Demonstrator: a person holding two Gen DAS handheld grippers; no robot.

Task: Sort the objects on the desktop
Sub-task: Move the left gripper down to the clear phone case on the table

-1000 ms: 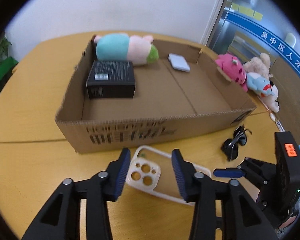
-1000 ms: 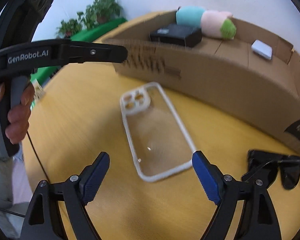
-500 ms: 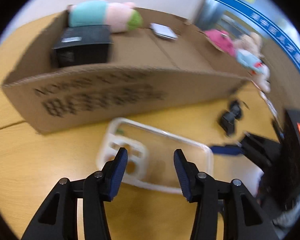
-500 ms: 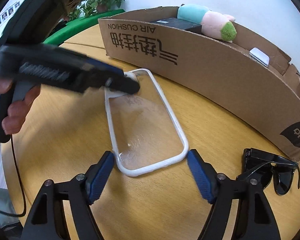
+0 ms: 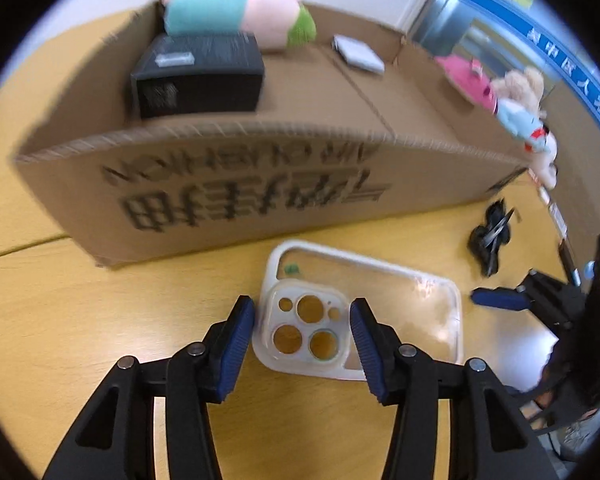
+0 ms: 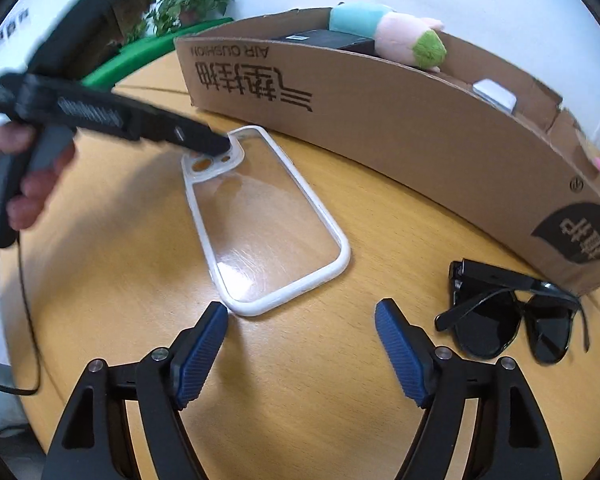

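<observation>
While the left gripper [image 5: 302, 326] has its jaws opening astride the phone case [image 6: 260, 216] (flat on the counter [image 6: 120, 280] beside the box [image 6: 400, 128]), a thin rim may slip; right gripper [image 6: 300, 354] jaws opening, empty

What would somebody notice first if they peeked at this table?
Probably the clear phone case lying flat on the wooden table, with the left gripper straddling its camera end. Behind it stands a big cardboard box holding a plush toy, and sunglasses lie nearby.
</observation>
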